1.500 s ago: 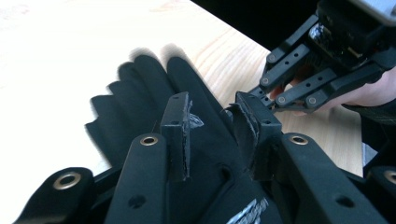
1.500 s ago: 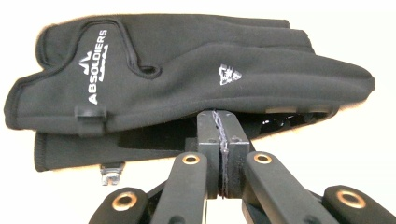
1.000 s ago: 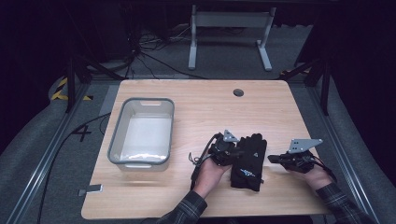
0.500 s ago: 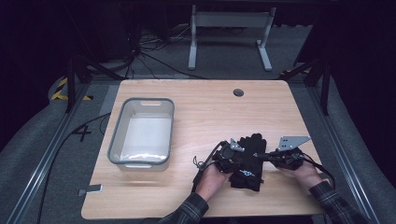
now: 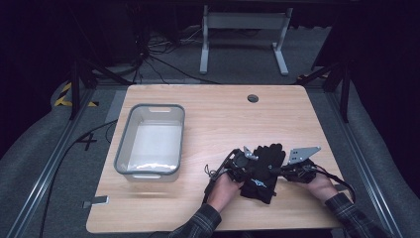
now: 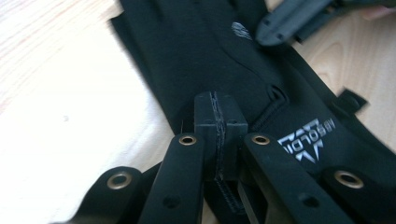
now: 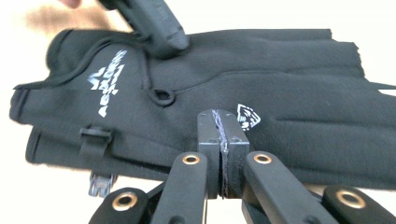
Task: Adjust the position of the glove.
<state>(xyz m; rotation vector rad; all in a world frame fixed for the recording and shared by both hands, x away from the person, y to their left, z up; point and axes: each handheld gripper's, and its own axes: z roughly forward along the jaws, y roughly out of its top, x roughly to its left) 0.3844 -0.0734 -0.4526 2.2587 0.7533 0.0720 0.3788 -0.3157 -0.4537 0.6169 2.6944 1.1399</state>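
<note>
A black glove (image 5: 265, 166) with white logos lies flat near the table's front right, seen close in the left gripper view (image 6: 196, 51) and the right gripper view (image 7: 280, 70). My left gripper (image 5: 251, 171) is at its left edge. Its jaws have just been closing, and the pads (image 6: 217, 135) now meet with a bit of the glove's edge seemingly pinched. My right gripper (image 5: 280, 171) comes in from the right. It is shut, its tip (image 7: 222, 140) over the glove's near edge with nothing seen between the pads. Each gripper's tip shows in the other's view.
An empty grey tub (image 5: 124, 139) stands at the left of the wooden table (image 5: 223, 114). A round cable hole (image 5: 253, 98) sits near the far edge. A small tag (image 5: 96, 202) lies at the front left corner.
The right gripper has slid left, up to the glove's right side. The left gripper has stayed at the glove's left edge and lowered onto it.
</note>
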